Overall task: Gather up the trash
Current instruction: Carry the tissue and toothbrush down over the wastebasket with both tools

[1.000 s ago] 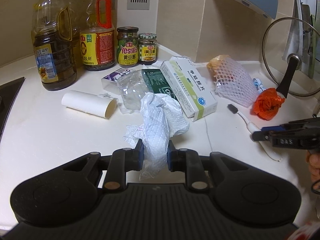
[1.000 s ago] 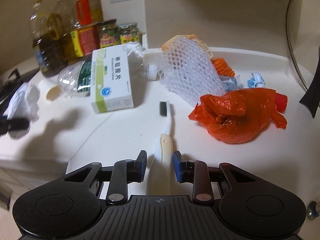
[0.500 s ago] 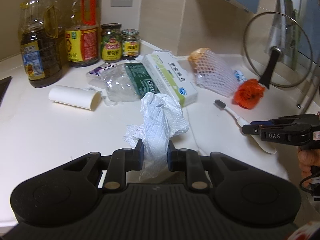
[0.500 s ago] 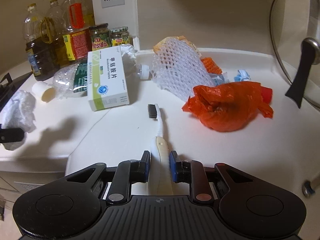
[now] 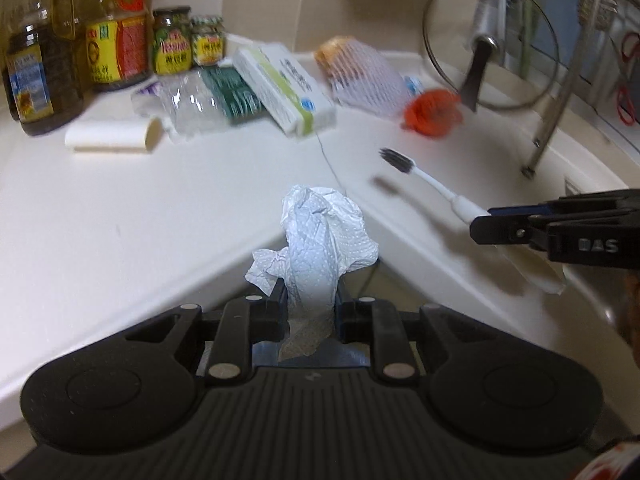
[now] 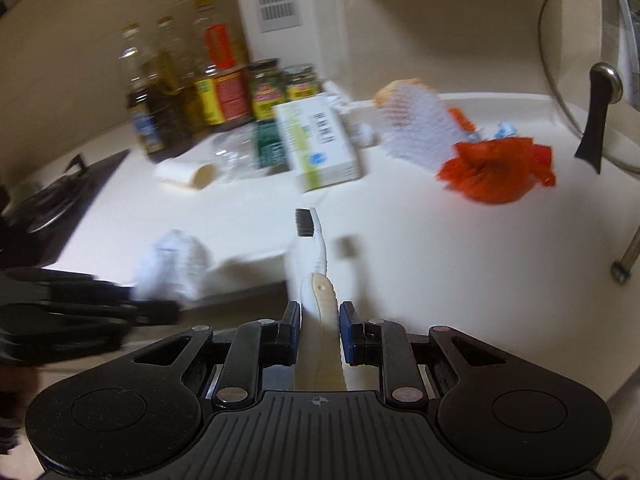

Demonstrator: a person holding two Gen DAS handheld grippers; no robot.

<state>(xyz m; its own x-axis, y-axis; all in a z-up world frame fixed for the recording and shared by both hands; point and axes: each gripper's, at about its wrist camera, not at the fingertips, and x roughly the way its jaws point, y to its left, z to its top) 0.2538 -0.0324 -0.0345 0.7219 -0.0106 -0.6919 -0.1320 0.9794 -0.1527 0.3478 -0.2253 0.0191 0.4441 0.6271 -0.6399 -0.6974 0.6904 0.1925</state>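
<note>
Countertop (image 5: 120, 208) at the corner, both wrist views. Left gripper (image 5: 311, 314) is clamped on a crumpled paper towel (image 5: 320, 236), held over the counter edge. Right gripper (image 6: 319, 324) (jaws lately closing) grips a toothbrush (image 6: 318, 252) by its handle, bristles toward 12 o'clock. Orange bag (image 6: 496, 170) lies at 2 o'clock of the brush; medicine box (image 6: 320, 144) at 12 o'clock.

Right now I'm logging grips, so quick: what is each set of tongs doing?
Left tongs: shut on the crumpled paper towel.
Right tongs: shut on the toothbrush, gripped by its handle, lifted off the counter.
</note>
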